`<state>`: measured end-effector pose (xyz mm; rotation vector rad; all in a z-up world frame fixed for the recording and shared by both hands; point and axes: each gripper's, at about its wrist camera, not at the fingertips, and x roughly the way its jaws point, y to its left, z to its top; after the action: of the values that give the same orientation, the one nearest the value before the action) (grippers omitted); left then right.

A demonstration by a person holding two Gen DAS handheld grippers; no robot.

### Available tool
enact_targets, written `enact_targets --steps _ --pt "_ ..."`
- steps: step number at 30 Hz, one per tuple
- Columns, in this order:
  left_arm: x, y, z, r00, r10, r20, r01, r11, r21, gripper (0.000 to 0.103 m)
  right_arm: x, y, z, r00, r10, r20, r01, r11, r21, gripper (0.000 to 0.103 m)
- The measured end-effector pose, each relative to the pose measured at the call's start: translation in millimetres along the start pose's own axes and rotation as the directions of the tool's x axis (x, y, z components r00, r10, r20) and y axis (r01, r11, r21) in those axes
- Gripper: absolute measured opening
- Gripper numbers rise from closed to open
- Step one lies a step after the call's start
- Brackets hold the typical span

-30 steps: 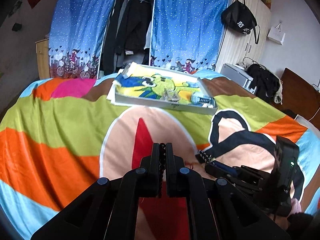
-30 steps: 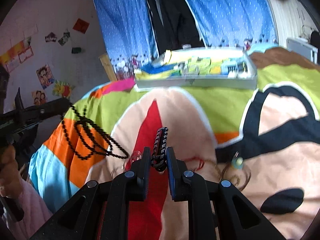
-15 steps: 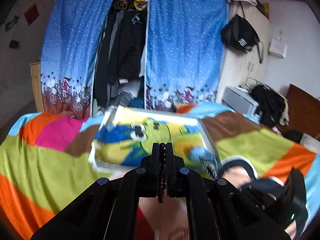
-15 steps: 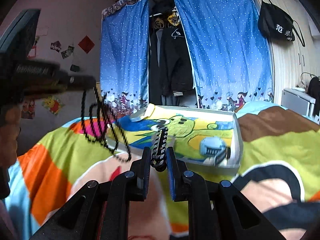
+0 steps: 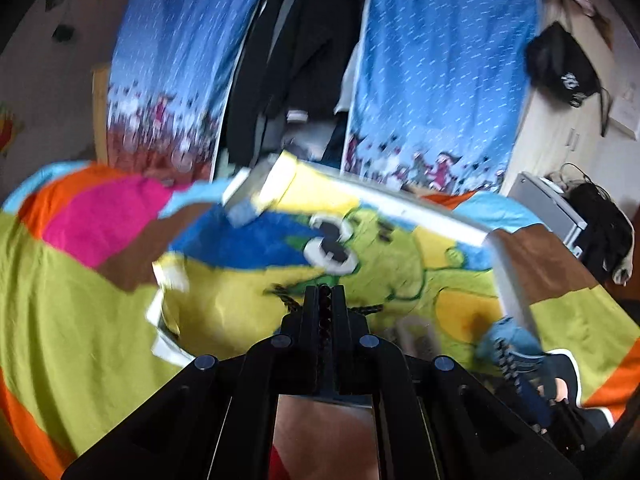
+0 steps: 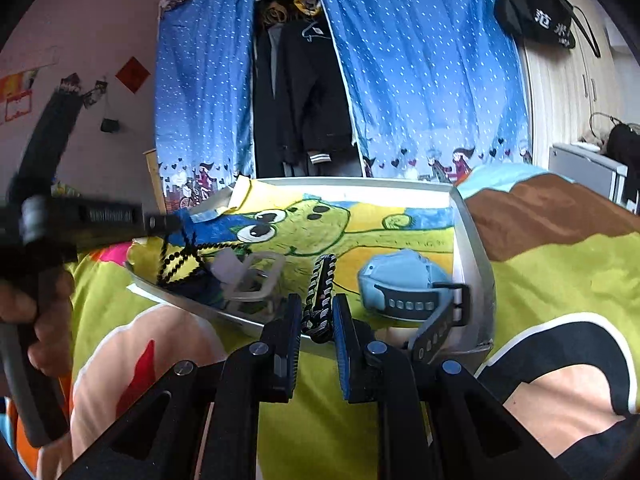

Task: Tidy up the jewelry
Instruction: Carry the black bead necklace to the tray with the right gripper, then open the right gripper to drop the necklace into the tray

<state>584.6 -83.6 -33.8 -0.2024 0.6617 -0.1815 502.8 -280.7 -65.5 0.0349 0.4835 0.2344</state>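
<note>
My left gripper [image 5: 324, 304] is shut on a black bead necklace [image 5: 325, 320], whose strands trail onto the lining of the white tray [image 5: 508, 284]. In the right wrist view the left gripper [image 6: 168, 222] reaches in from the left, and the necklace [image 6: 180, 256] hangs from it into the tray's left end. My right gripper [image 6: 316, 316] is shut on a black-and-white braided bracelet [image 6: 322, 280], which stands upright over the tray's [image 6: 472, 248] near rim. A blue watch [image 6: 404, 280] and a clear buckle-like piece [image 6: 256, 276] lie inside the tray.
The tray rests on a bed with a colourful cartoon cover [image 6: 560, 280]. A hand [image 6: 44, 312] holds the left gripper at the left edge. Blue curtains [image 6: 420, 80] and hanging dark clothes [image 6: 308, 100] stand behind the bed, and a wardrobe [image 6: 560, 100] at the right.
Both grippers have moved forward to the tray. The necklace, held in the air before, now dangles into the tray's left end. The bracelet now stands over the near rim.
</note>
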Motion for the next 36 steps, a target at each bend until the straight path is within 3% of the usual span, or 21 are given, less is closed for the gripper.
enact_targets --steps 5,12,15,18,23,25,30,32,34,36 --pt "22.1 11.5 -11.3 0.997 -0.022 -0.077 0.017 0.998 -0.067 0.003 9.0 -4.6 3.4 1.000 0.002 -0.002 -0.002 1.000 0.014 0.015" --pt "23.3 9.3 -12.5 0.994 0.000 -0.109 -0.006 0.999 -0.054 0.004 19.2 -8.7 4.1 0.999 0.016 -0.038 -0.015 0.999 0.034 0.015" --pt "19.9 7.0 -14.8 0.993 0.023 -0.115 -0.027 0.999 -0.035 0.013 15.9 -4.1 4.8 0.999 -0.005 -0.038 0.005 1.000 0.003 0.016" --pt "7.6 8.1 -16.7 0.995 0.007 -0.102 -0.011 0.999 -0.040 0.033 10.3 -0.7 6.3 1.000 -0.020 -0.024 0.019 1.000 -0.015 0.030" --pt "-21.4 8.5 -10.2 0.998 0.016 -0.064 -0.019 0.999 -0.045 0.052 -7.2 2.9 14.2 1.000 -0.026 0.011 0.026 0.999 -0.020 0.043" --pt "-36.4 8.7 -7.2 0.999 0.018 -0.038 -0.020 0.999 -0.051 0.064 -18.4 4.6 18.5 0.999 -0.030 0.031 0.031 0.999 -0.020 0.051" --pt "-81.1 3.0 -2.8 0.999 0.031 0.020 -0.031 0.999 -0.028 0.070 -55.7 7.9 30.7 0.995 -0.036 0.093 0.035 0.999 0.015 0.078" --pt "-102.1 -0.8 -5.6 0.999 0.023 0.040 -0.023 1.000 -0.011 0.077 -70.7 9.7 35.3 0.993 -0.034 0.117 0.031 0.999 0.023 0.085" --pt "-124.8 -3.9 -10.2 0.996 0.019 0.086 -0.019 1.000 -0.004 0.093 -86.9 12.4 39.7 0.989 -0.032 0.145 0.028 0.999 0.027 0.098" --pt "-154.1 -8.0 -16.8 0.988 0.023 0.152 -0.025 1.000 0.006 0.097 -106.6 16.0 42.8 0.982 -0.021 0.189 0.016 1.000 0.026 0.103"
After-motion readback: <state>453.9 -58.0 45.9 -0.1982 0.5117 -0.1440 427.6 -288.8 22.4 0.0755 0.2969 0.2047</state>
